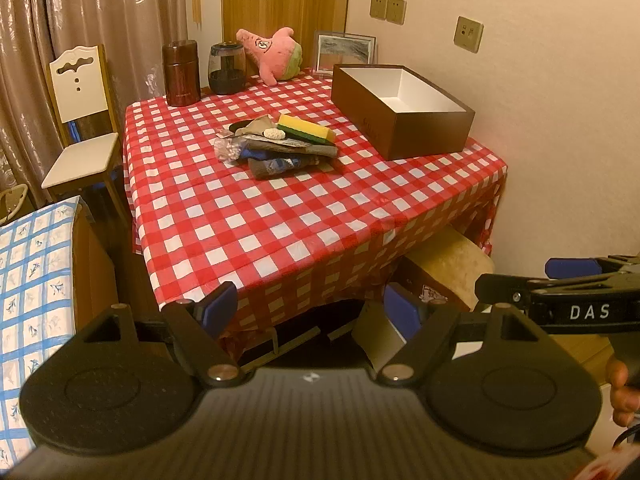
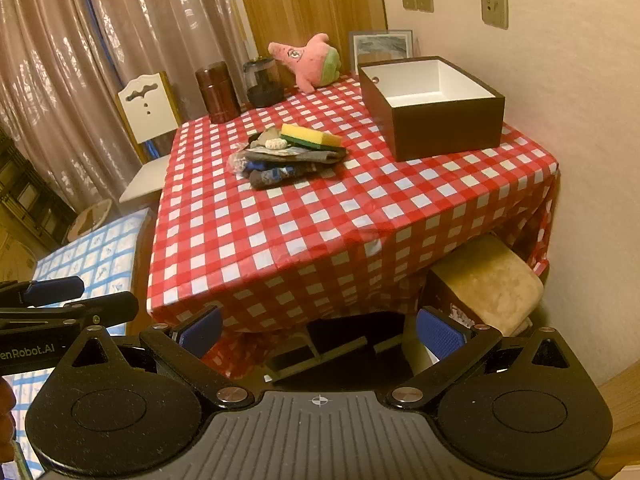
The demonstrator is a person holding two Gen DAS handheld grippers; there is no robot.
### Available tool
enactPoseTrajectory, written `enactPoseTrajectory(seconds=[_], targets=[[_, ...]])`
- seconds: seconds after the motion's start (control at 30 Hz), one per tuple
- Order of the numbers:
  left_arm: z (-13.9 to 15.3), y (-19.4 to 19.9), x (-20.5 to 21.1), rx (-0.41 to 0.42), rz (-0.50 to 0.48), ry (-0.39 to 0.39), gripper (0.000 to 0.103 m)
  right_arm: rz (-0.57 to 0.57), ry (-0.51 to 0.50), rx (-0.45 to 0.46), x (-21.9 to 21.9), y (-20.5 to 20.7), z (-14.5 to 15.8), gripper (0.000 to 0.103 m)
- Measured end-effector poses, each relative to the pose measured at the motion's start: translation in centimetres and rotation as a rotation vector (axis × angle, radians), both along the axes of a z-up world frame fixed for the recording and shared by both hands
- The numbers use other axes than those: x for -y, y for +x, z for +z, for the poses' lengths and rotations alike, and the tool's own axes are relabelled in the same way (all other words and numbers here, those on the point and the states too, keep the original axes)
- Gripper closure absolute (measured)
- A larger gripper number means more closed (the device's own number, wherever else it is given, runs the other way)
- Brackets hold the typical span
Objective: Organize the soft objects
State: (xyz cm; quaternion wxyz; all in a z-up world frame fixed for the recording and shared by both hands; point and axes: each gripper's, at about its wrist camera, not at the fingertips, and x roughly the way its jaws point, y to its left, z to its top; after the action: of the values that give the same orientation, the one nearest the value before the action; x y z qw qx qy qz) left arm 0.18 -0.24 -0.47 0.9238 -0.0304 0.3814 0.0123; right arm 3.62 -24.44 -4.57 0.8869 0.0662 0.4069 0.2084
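Both hand-held grippers, left [image 1: 312,306] and right [image 2: 320,328], spread wide, empty, short of counter [image 1: 280,220]. Soft pile [image 1: 276,148], apparently socks under sponge [image 1: 306,128], sits mid-counter beside open box [image 1: 400,120], likely destination.

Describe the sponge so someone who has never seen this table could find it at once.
On the checked table, left of the open brown box, lies a small heap of cloths. The sponge lies on top of that heap. It is the only bright yellow block there, with a dark green layer underneath.
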Motion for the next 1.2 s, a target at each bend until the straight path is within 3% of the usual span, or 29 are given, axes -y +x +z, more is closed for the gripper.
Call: enactPoseTrajectory(seconds=[1.2], targets=[[-0.37, 0.32, 0.07, -0.007, 0.001, 0.002, 0.024, 0.002, 0.001, -0.005, -0.69, 0.54, -0.24, 0.0]])
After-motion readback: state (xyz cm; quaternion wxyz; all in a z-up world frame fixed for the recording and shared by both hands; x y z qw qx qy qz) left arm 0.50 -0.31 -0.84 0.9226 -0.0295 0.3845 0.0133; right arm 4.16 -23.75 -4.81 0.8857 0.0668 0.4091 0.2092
